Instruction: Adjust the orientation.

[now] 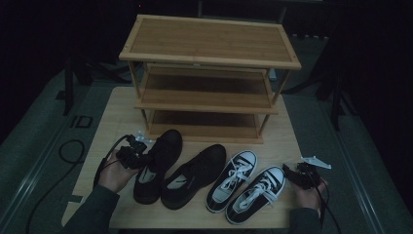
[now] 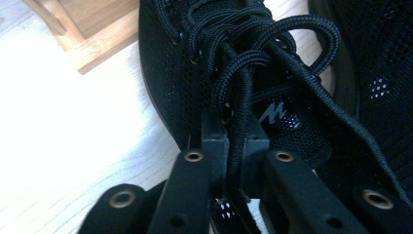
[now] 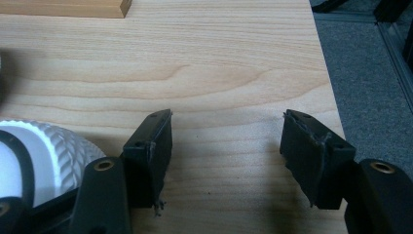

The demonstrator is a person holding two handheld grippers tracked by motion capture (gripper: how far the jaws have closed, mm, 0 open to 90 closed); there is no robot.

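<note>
Four shoes lie in a row on the pale wooden worktop (image 1: 112, 105) in the high view, toes toward the three-tier bamboo shoe rack (image 1: 209, 73): two black mesh lace-up sneakers at the left, two black-and-white canvas sneakers (image 1: 243, 185) at the right. The left gripper (image 1: 130, 155) sits against the side of the leftmost black sneaker (image 1: 158, 163), while the right gripper (image 1: 298, 174) rests apart, just beside the outer canvas shoe.

In the left gripper view the jaws are pressed together on the shoe's collar edge with a loop of black braided lace (image 2: 238, 97) caught between them — the grasp step looks done, the shoe not yet lifted from the worktop.

In the right gripper view the jaws stand spread over bare wood, nothing between them, the white ribbed rubber toe (image 3: 53, 151) of a canvas shoe at the left.

The next move likely calls for a level lift toward a rack shelf — watching that the grip bears on the collar, not the lace alone.
</note>
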